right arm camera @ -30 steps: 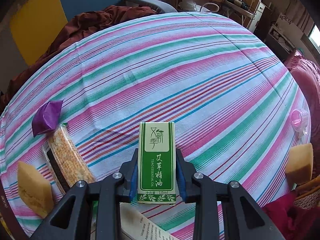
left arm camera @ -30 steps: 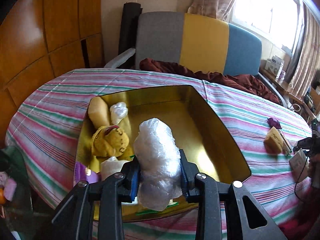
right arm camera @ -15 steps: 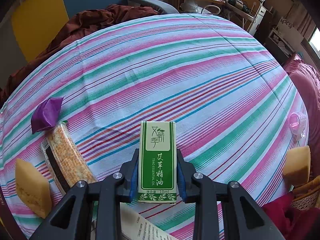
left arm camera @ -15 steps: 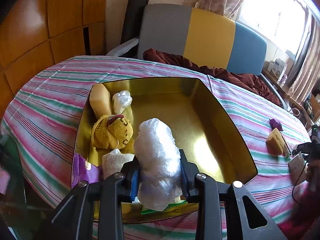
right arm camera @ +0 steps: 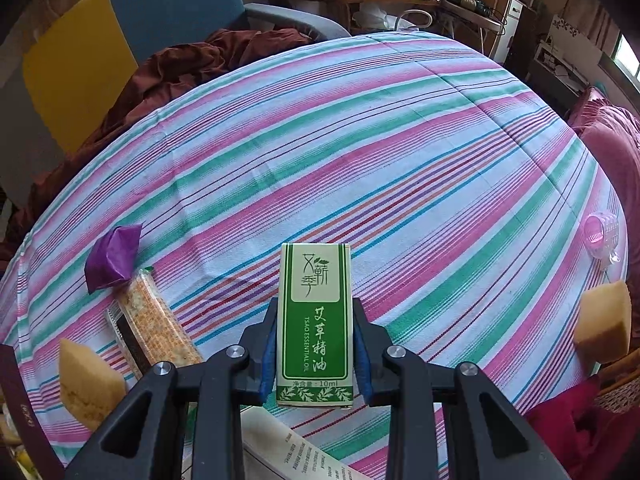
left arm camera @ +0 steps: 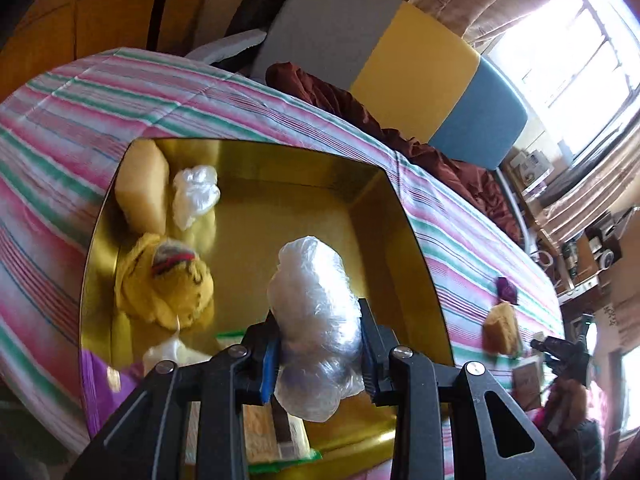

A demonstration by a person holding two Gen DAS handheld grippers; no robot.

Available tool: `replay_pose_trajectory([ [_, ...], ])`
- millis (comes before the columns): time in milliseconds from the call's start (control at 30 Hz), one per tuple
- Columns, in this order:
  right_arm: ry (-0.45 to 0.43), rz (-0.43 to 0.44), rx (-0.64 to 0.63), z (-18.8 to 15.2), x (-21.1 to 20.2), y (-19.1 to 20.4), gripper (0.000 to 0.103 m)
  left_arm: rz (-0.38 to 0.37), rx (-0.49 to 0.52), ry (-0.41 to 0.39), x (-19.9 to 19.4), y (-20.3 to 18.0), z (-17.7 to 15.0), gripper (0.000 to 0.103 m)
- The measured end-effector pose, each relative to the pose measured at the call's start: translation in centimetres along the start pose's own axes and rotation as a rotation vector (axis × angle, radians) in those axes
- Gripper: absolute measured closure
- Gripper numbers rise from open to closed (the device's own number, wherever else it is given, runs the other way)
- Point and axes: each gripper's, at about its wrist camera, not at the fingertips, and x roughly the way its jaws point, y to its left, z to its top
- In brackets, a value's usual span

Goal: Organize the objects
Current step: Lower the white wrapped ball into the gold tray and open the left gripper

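Left wrist view, nearest first: the left gripper [left arm camera: 320, 354] is pinching a plastic bag bundle [left arm camera: 314, 320] between its pads, held over the near half of the gold tin [left arm camera: 416, 248]. Below it, against the tin's near wall, lie a cracker packet [left arm camera: 272, 436] and a purple wrapper [left arm camera: 98, 376], though motion blur makes that corner hard to read. Further in sit a yellow plush toy [left arm camera: 164, 284], then a small crumpled bag [left arm camera: 196, 196] and a sponge [left arm camera: 142, 190] at the far left corner. The tin's right half is bare.

Right wrist view: the right gripper [right arm camera: 314, 356] is clamped on a green box [right arm camera: 314, 320] of essential oil, held upright above the striped tablecloth [right arm camera: 360, 140], with a paper leaflet [right arm camera: 288, 452] under it. Just left lie a second cracker packet [right arm camera: 154, 320] and a second sponge [right arm camera: 86, 376], with a purple pouch [right arm camera: 112, 258] beyond them. At the right edge are a third sponge [right arm camera: 604, 326] and a pink clip [right arm camera: 600, 232].

By my reading the sorting is roughly half done: several items are in the tin, two are in hand, and about five remain on the cloth. The bundle looks ready to release; the box is not over the tin.
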Motion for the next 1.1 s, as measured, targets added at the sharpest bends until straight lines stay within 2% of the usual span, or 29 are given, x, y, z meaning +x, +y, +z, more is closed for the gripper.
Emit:
replay_pose_trajectory([
  [133, -0.011, 0.021, 0.007, 0.1, -0.4, 0.0, 0.072, 0.068, 0.015, 0.025, 2.9, 0.1, 1.7, 0.068],
  [233, -0.012, 0.033, 0.012, 0.2, -0.4, -0.1, 0.072, 0.182, 0.030, 0.042, 4.7, 0.9, 2.5, 0.068],
  [333, -0.017, 0.040, 0.009, 0.3, -0.5, 0.0, 0.072, 0.262, 0.037, 0.040, 4.9, 2.0, 2.5, 0.055],
  [367, -0.019, 0.040, 0.009, 0.3, -0.5, 0.0, 0.072, 0.272, 0.041, 0.033, 4.7, 2.3, 2.3, 0.047],
  [400, -0.022, 0.042, 0.010, 0.4, -0.6, 0.0, 0.072, 0.272, 0.045, 0.022, 4.3, 2.5, 2.0, 0.046],
  [600, -0.057, 0.047, 0.032, 0.5, -1.3, -0.5, 0.072, 0.316, 0.100, -0.070, 1.7, 2.4, 0.3, 0.046],
  [800, -0.184, 0.092, 0.041, 0.6, -4.0, -0.5, 0.072, 0.335, 0.080, -0.180, -2.3, 3.0, -1.7, 0.044],
  [967, -0.293, 0.161, -0.069, -0.4, -6.9, 2.1, 0.072, 0.354, 0.089, -0.244, -5.2, 3.7, -3.3, 0.036],
  [1100, -0.333, 0.242, -0.217, -2.4, -10.0, 6.7, 0.072, 0.377, 0.115, -0.278, -6.8, 4.2, -4.5, 0.033],
])
